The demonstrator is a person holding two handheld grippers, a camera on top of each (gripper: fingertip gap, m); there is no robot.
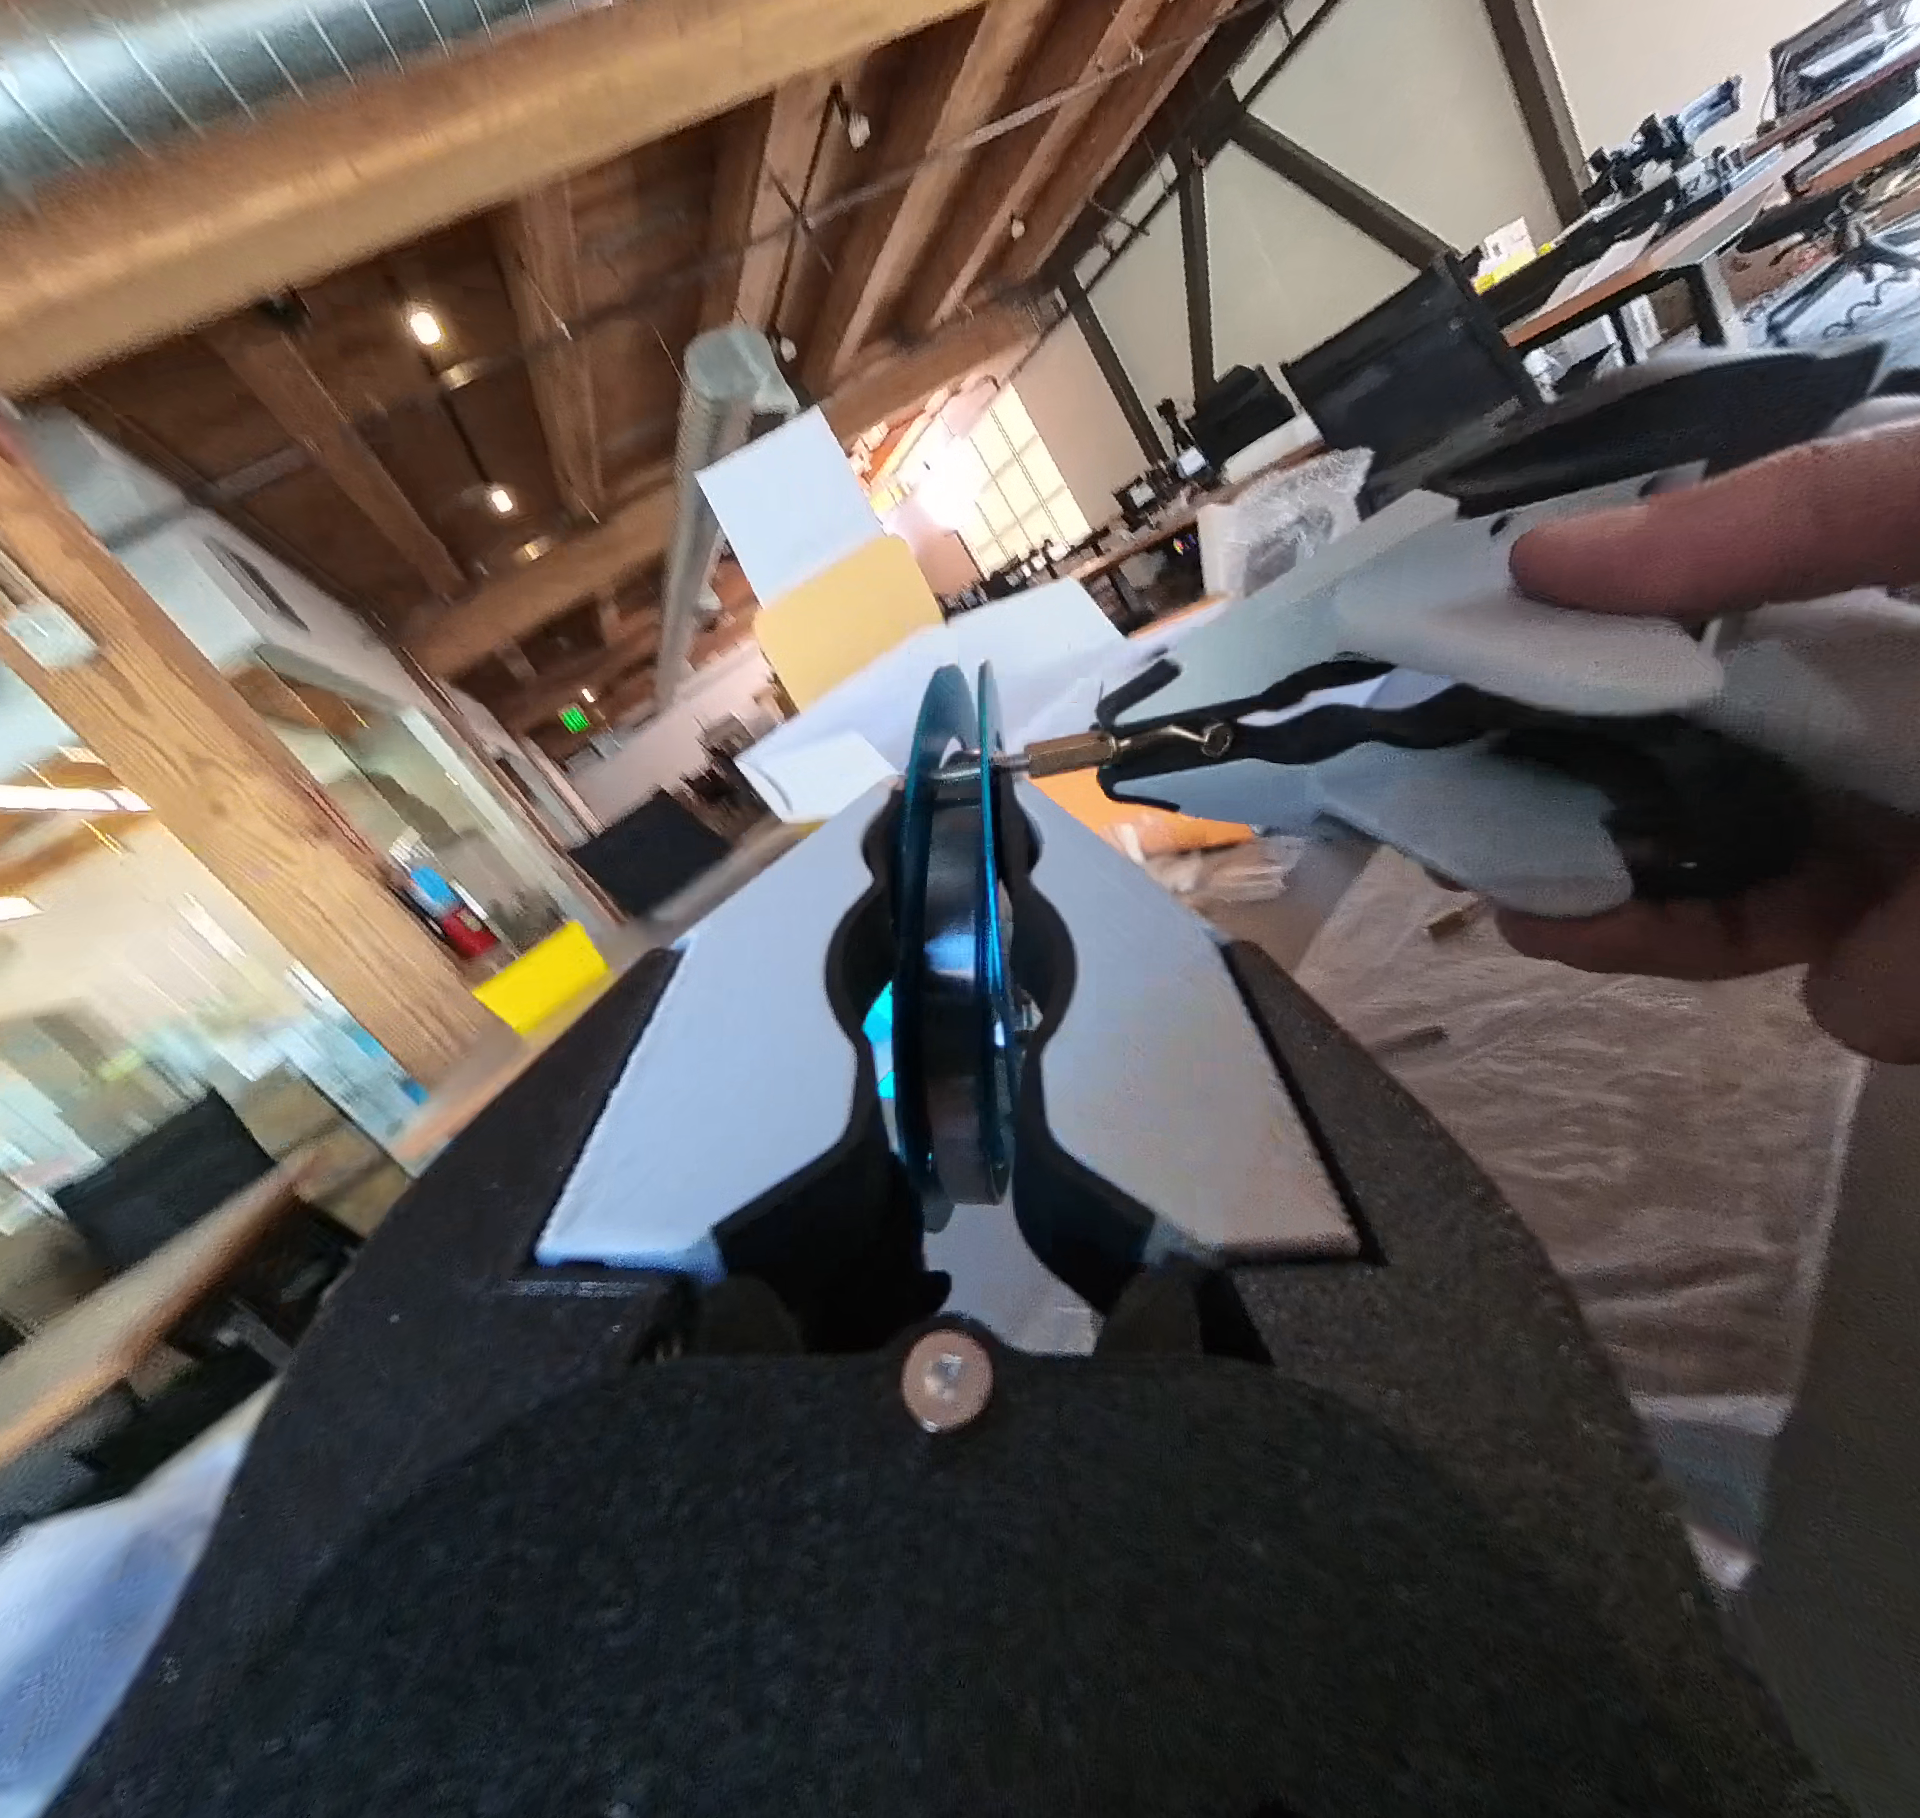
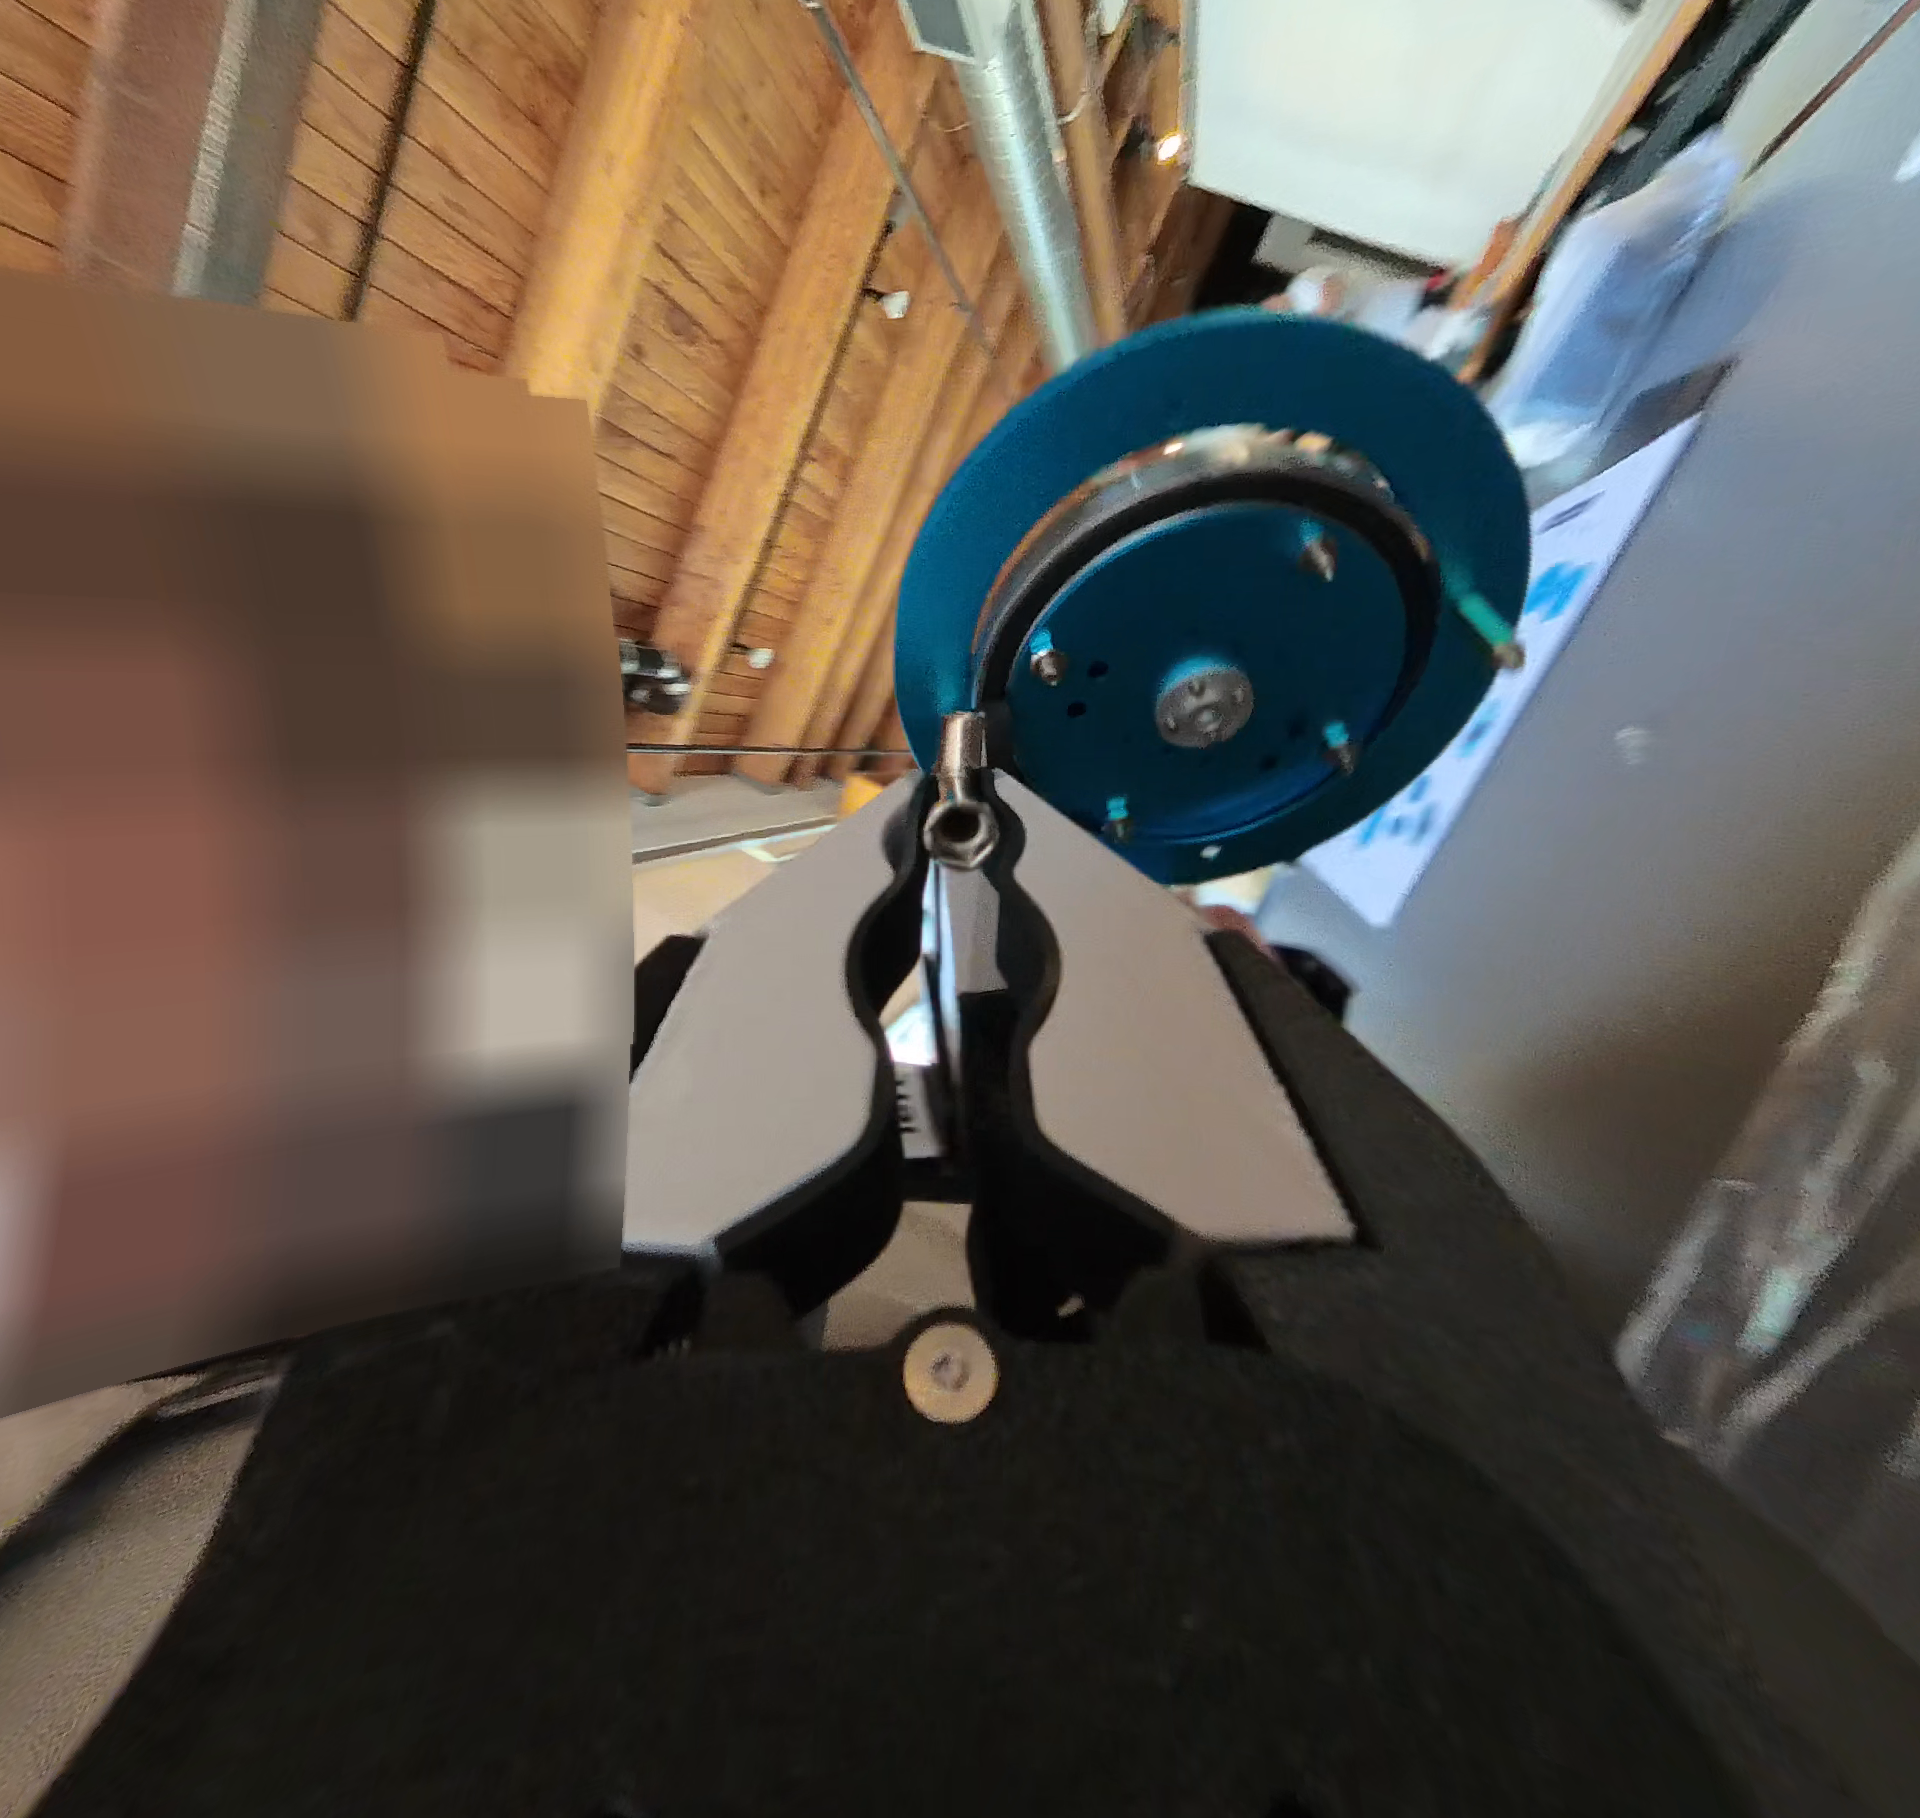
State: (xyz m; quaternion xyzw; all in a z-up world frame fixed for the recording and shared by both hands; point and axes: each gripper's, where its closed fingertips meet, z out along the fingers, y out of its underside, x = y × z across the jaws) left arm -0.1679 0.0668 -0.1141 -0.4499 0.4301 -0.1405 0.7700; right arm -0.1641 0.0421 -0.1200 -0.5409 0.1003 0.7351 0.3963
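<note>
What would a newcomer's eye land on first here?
The blue disc assembly, held up edge-on in the left hand-held gripper against the wooden ceiling. Next, the right hand-held gripper, shut on a small metal tool whose socket tip meets the disc's lower left edge.
</note>
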